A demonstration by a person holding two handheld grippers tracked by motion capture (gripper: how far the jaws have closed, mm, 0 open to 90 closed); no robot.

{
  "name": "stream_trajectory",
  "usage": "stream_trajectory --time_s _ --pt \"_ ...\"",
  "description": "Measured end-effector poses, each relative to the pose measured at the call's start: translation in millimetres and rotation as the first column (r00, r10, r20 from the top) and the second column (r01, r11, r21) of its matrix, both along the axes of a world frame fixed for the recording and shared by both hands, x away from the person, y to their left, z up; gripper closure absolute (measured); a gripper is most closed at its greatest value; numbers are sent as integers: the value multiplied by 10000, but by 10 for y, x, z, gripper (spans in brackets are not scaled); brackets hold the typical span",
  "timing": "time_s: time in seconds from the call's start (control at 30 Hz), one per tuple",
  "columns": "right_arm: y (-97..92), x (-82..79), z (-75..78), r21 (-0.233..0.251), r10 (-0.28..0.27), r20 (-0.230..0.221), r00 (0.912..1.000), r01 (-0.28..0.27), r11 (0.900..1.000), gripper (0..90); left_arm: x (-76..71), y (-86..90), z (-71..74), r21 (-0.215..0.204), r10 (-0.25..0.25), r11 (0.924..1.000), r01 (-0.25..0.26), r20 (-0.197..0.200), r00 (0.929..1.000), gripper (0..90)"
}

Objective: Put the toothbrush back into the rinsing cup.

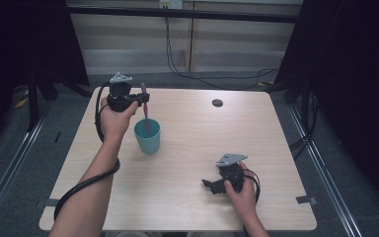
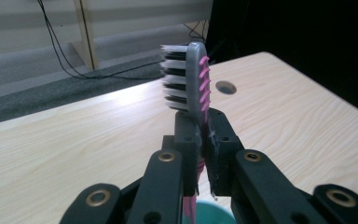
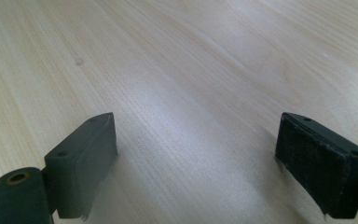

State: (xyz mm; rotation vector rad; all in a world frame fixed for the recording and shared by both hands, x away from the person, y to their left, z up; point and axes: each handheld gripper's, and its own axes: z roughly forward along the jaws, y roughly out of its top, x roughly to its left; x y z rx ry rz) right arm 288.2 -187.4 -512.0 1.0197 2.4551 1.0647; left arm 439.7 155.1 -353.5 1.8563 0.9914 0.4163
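- Standing upright, the pink-and-grey toothbrush (image 2: 193, 79) shows black and white bristles, its handle dipping into the teal cup (image 1: 147, 137).
- Just above that cup, the left gripper (image 1: 137, 100) is clamped on the handle.
- Well right of the cup, the right gripper (image 1: 208, 185) rests spread apart on the table (image 1: 256, 133).

Pale wooden table (image 1: 187, 163), round hole (image 1: 217, 103)

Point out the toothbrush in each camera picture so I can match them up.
High view: toothbrush upper left, handle down in the teal cup.
Left gripper view: centre, bristle head up.
Right gripper view: bare wooden table.
Shared landmark: the table's round hole.
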Motion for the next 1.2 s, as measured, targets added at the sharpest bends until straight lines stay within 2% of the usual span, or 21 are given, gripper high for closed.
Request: stream_trajectory --time_s 0.03,0.23,0.3,0.37,0.87,1.2 --pt "1 -1 0 3 9 -2 10000 -9 10000 118 -5 -9 -28 -96 27 9999 -27 -32 10000 846" --pt "2 -1 0 3 30 2 10000 -30 10000 118 -21 -33 -181 97 -1 10000 3 -161 9999 839" --pt "3 -3 0 4 34 -12 10000 -34 10000 118 -32 -37 -212 -3 45 10000 -45 -210 9998 839" --pt "3 -3 0 5 36 -15 10000 -36 10000 118 -46 -45 -234 72 -36 10000 38 -253 9997 839" --pt "5 -5 1 12 47 -24 10000 -47 10000 118 -43 -18 -302 368 123 9993 -106 -473 9988 817" --pt "6 -5 0 15 110 -14 9999 -110 9999 118 -44 29 -358 471 406 9982 -375 -668 9969 731"
